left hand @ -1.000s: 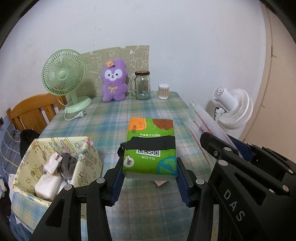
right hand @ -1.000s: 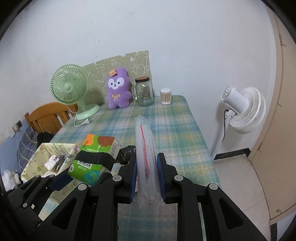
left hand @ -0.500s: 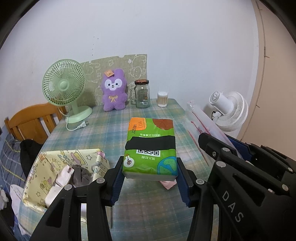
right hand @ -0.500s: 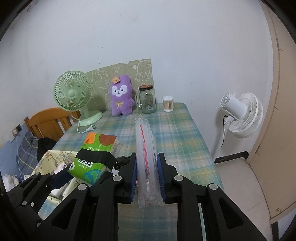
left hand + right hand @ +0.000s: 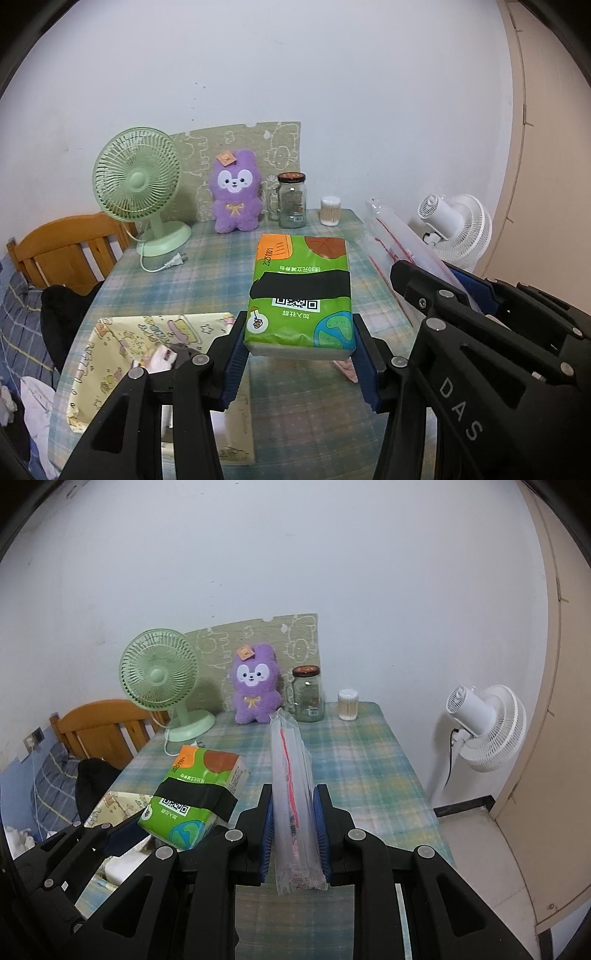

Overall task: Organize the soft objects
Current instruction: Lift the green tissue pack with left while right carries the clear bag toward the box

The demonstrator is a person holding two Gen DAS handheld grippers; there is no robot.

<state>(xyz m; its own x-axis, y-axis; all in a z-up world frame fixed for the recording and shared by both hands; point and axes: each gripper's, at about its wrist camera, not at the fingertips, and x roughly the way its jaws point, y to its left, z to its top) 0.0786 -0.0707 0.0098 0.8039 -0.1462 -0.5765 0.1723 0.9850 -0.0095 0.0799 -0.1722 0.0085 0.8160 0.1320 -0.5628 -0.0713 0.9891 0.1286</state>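
Green-wrapped tissue pack [image 5: 300,295], soft and squashy, pinched by its near end between the blue pads of the left claw [image 5: 299,354] and carried clear above the checked worktop [image 5: 207,273]. Sticks out forward, unsupported at the far end, so likely to droop or slip if swung fast. Best kept level, with steady pressure: enough to stop sliding, not enough to crush the wrapper.

Just beside, on the right: clear zip bag [image 5: 293,805] with a red seal line, flattened and clamped upright in the right claw [image 5: 294,834], pads pressed together on the thin plastic. Mouth of the bag hard to make out from here; cannot tell whether open. If the pack is meant for the bag, worth getting the mouth spread and turned toward the pack before pushing in, narrow end first, with no twisting of the film.

Below and to the left: yellow printed fabric box [image 5: 122,343] at the near worktop edge, already holding small rolled cloth pieces. Also a plausible home for the pack; if so, lower over the free space, not onto the cloth, and release only once resting.

Something pink lying on the worktop under the pack, mostly hidden; worth avoiding on the way down.

Farther back, well apart: purple plush [image 5: 234,201], glass jar [image 5: 291,201], green desk fan [image 5: 138,177]. Plenty of room; no need to reach near them.
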